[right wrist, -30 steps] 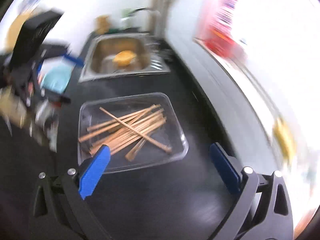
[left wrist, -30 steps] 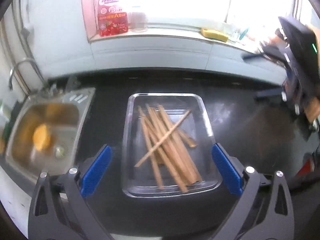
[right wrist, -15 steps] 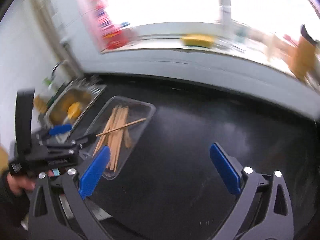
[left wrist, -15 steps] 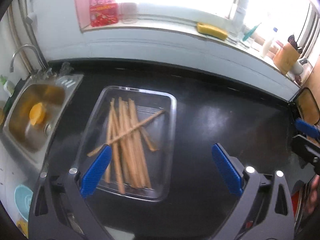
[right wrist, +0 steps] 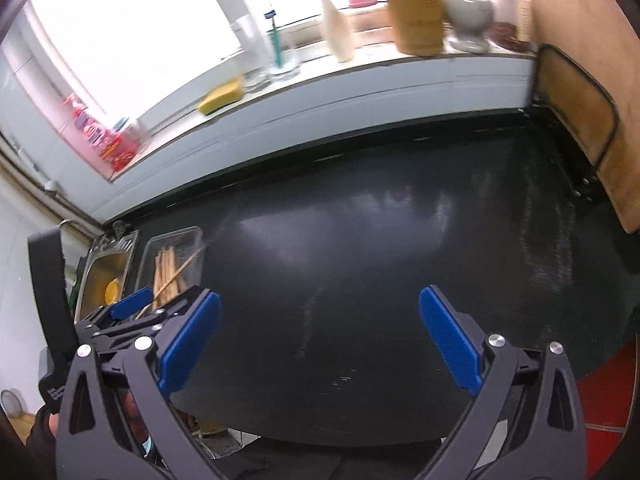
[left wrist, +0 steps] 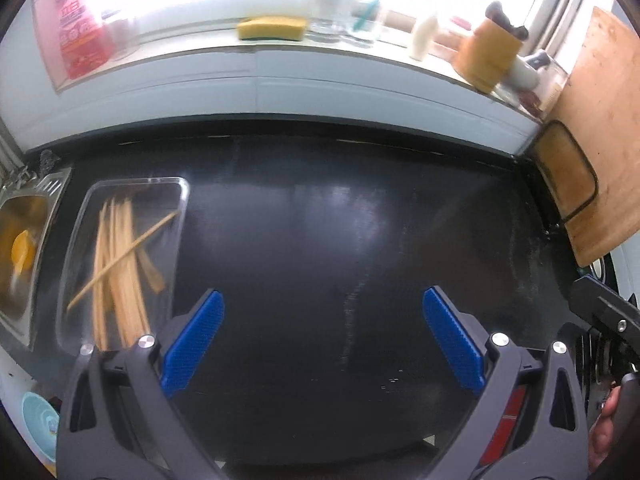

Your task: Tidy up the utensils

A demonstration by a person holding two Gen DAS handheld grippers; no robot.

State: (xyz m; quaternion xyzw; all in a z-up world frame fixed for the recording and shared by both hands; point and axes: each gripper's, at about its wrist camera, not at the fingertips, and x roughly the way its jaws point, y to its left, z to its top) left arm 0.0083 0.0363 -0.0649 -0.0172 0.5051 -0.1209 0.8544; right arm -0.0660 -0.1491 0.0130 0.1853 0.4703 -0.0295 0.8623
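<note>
Both cameras have swung rightward since a moment ago, so the glass tray (left wrist: pixel 176 216) that sat centred between the left gripper's fingers now lies far off to its left, and bare black surface (left wrist: pixel 340 220) fills the space ahead.

That dark, glossy surface runs from the sink (left wrist: pixel 24 240) at the far left to a wooden cutting board (left wrist: pixel 600 128) leaning at the far right, with a pale window ledge (left wrist: pixel 320 64) behind it carrying a yellow sponge (left wrist: pixel 272 29) and a tan utensil holder (left wrist: pixel 486 54).

In the clear, rectangular, round-cornered tray lies a loose bundle of wooden chopsticks (left wrist: pixel 116 264), most lengthwise, one crossing them diagonally. It sits just beside the sink, ahead and left of both grippers.

Hovering above the surface with blue pads spread wide, the left gripper (left wrist: pixel 322 338) grips nothing. Equally wide apart and empty, the right gripper (right wrist: pixel 320 340) hangs to its right, angled towards the tray; the right wrist view shows the left one low at its left.
</note>
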